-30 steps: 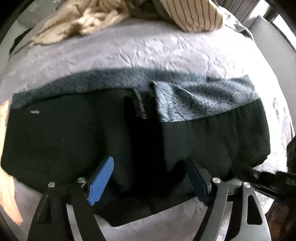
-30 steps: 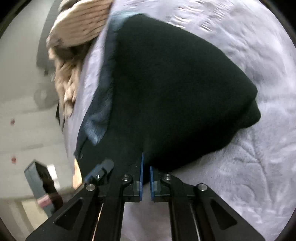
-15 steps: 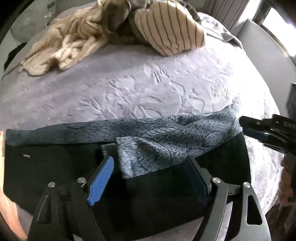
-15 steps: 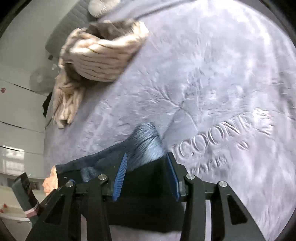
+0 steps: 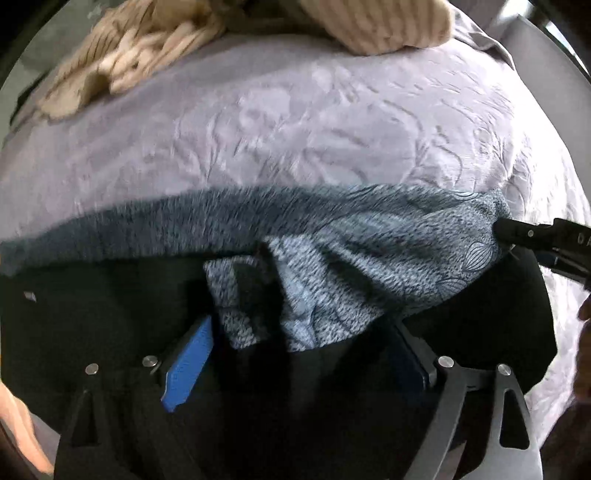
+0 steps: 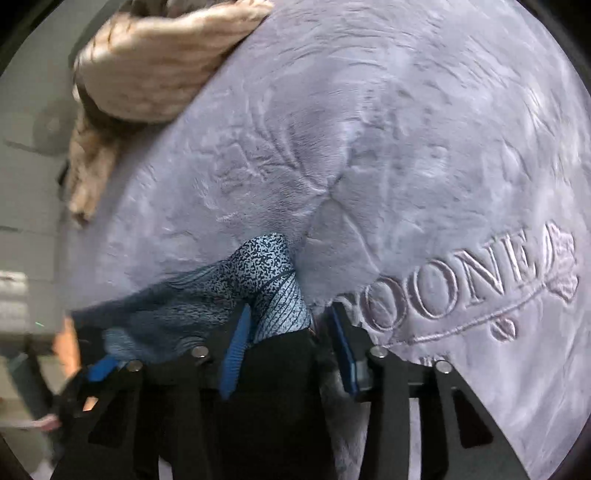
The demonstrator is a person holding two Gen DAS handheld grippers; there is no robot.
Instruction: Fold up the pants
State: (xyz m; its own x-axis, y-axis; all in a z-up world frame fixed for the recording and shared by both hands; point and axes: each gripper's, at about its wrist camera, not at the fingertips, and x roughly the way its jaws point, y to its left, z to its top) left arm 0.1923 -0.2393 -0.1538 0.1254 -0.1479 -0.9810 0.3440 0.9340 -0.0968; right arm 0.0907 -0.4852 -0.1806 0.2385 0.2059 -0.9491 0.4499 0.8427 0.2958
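Black pants (image 5: 92,314) lie folded on a lavender blanket (image 5: 295,129), with a blue-grey patterned band (image 5: 369,236) along their far edge. My left gripper (image 5: 297,328) points down over a turned-back patterned flap; its jaws are opening and stand wide, the flap loose between them. In the right wrist view my right gripper (image 6: 290,310) is open and straddles the band's patterned corner (image 6: 266,266) and the black cloth (image 6: 280,369) below it. Its tip (image 5: 506,232) shows at that corner in the left wrist view. The left gripper's blue pad (image 6: 101,369) shows at lower left.
A beige knit garment (image 5: 129,62) and a cream striped one (image 5: 388,26) lie heaped at the blanket's far side. The same heap (image 6: 155,62) is at upper left in the right wrist view. Embroidered lettering (image 6: 461,280) marks the blanket to the right. A hand (image 5: 18,424) shows at the lower left edge.
My right gripper went from shut beside the pants to open around the patterned corner. The left gripper shifted toward the patterned band and its jaws widened.
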